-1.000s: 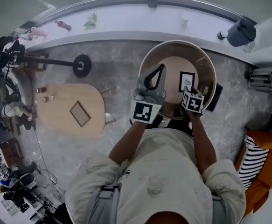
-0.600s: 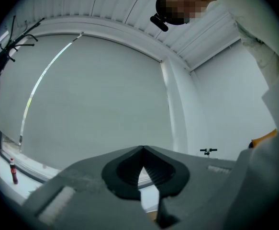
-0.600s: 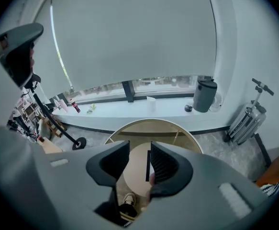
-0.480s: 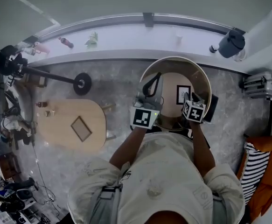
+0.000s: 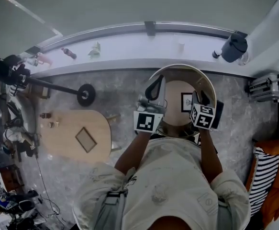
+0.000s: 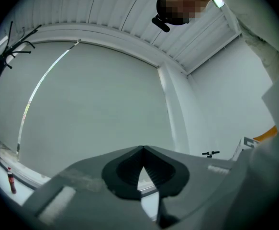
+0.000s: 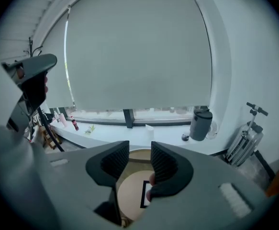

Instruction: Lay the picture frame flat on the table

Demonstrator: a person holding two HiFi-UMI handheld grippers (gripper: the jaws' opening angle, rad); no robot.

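A small black-rimmed picture frame (image 5: 187, 102) sits on the round tan table (image 5: 173, 110); whether it stands or lies flat I cannot tell. My right gripper (image 5: 200, 98) hovers just right of the frame with its jaws apart and nothing between them. In the right gripper view the frame (image 7: 144, 194) shows low between the open right gripper (image 7: 140, 159) and above the table (image 7: 127, 191). My left gripper (image 5: 157, 83) is raised over the table's left side, tips touching and empty. The left gripper view shows the left gripper (image 6: 142, 150) pointing up at a bare wall.
A white sill (image 5: 129, 44) behind the table carries a bottle (image 5: 68, 53), a small plant (image 5: 94, 49) and a cup (image 5: 180, 47). A dark canister (image 5: 234, 47) stands at the right. An oval wooden table (image 5: 77, 135), a stand base (image 5: 86, 95) and an orange sofa (image 5: 273, 195) surround me.
The head view has drifted, so the table sits lower in the picture. The right gripper has edged to the frame's right side. The left gripper stays raised and shut.
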